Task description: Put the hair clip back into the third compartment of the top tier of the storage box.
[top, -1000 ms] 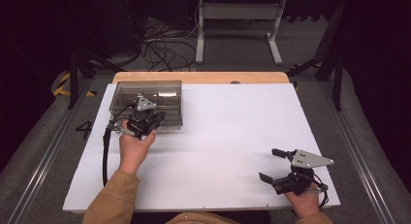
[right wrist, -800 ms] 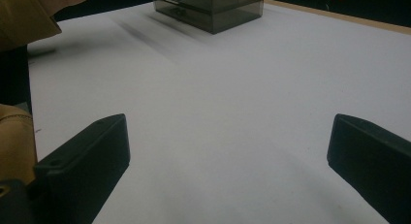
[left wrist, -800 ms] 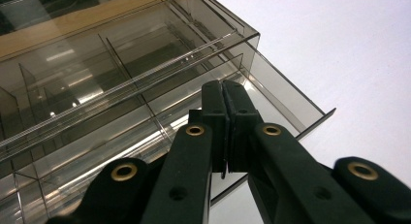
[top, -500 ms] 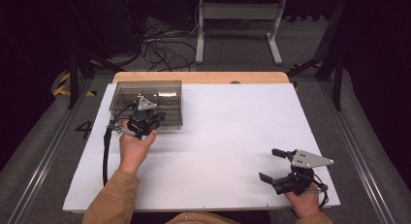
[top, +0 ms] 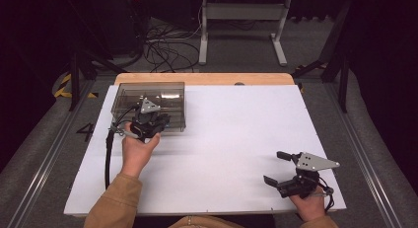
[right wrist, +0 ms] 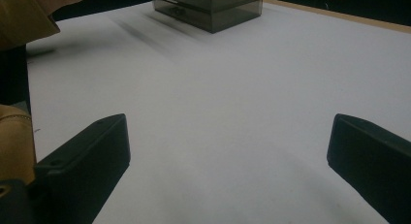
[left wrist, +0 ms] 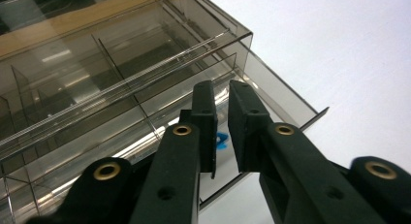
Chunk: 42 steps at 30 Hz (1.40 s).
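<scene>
Item: smoky plastic organizer box [top: 150, 104], sitting at far left corner of white table [top: 222, 139], drawer facing person.

Left gripper [left wrist: 220, 122]: jaws parting slightly at drawer front, nothing pinched, likely letting go.

Right gripper [top: 279, 168]: idling spread wide near right front edge, empty.

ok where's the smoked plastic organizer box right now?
In the high view the organizer box sits at the table's far left, by the wooden edge, with the left gripper at its near wall.
</scene>
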Available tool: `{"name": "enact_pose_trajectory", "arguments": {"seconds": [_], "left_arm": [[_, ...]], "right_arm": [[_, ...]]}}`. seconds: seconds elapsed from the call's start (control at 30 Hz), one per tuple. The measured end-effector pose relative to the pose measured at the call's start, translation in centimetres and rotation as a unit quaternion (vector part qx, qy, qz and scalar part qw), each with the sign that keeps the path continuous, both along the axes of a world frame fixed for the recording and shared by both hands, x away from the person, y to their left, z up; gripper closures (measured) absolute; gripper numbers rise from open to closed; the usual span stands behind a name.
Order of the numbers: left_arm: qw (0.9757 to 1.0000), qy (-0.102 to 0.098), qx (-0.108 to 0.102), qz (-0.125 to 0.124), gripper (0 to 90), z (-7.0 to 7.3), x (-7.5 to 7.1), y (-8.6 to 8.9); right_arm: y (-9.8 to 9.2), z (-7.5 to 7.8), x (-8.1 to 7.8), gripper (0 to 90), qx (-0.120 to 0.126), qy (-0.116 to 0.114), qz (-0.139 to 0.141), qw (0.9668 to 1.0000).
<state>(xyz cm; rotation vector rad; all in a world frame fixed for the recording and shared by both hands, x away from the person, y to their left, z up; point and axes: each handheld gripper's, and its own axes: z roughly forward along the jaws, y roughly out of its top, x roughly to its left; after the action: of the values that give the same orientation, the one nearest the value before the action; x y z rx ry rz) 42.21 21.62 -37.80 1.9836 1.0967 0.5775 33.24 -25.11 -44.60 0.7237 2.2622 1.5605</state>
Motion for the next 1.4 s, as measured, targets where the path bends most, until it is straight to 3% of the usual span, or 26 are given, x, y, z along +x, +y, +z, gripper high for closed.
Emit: {"name": "enact_pose_trajectory", "arguments": {"seconds": [0.5,0.73,1.03,1.17,1.3,1.4], "left_arm": [[0.9987,-0.02,-0.03,-0.036,58.5,1.6,-1.8,-0.5],[0.9984,-0.038,-0.017,-0.037,56.1,2.2,-2.6,-0.8],[0.9956,-0.037,-0.047,-0.073,40.5,2.9,-3.7,-0.5],[0.9923,-0.042,-0.067,-0.095,29.4,3.3,-4.6,-0.1],[0.986,-0.07,-0.091,-0.121,21.9,3.7,-5.7,0.3],[0.9807,-0.072,-0.123,-0.134,23.1,4.0,-6.3,1.0]], "right_arm": [[-0.1,0.0,0.0,2.1,0.002,-0.002,0.0,1.0],[-0.1,0.0,0.0,2.1,0.001,-0.002,0.0,1.0],[-0.1,0.0,0.0,2.1,0.001,-0.001,0.0,1.0],[-0.1,0.0,0.0,2.1,0.002,-0.001,0.0,1.0],[-0.1,0.0,0.0,2.1,0.003,-0.001,0.001,1.0],[-0.1,0.0,0.0,2.1,0.002,-0.001,0.001,1.0]]}}
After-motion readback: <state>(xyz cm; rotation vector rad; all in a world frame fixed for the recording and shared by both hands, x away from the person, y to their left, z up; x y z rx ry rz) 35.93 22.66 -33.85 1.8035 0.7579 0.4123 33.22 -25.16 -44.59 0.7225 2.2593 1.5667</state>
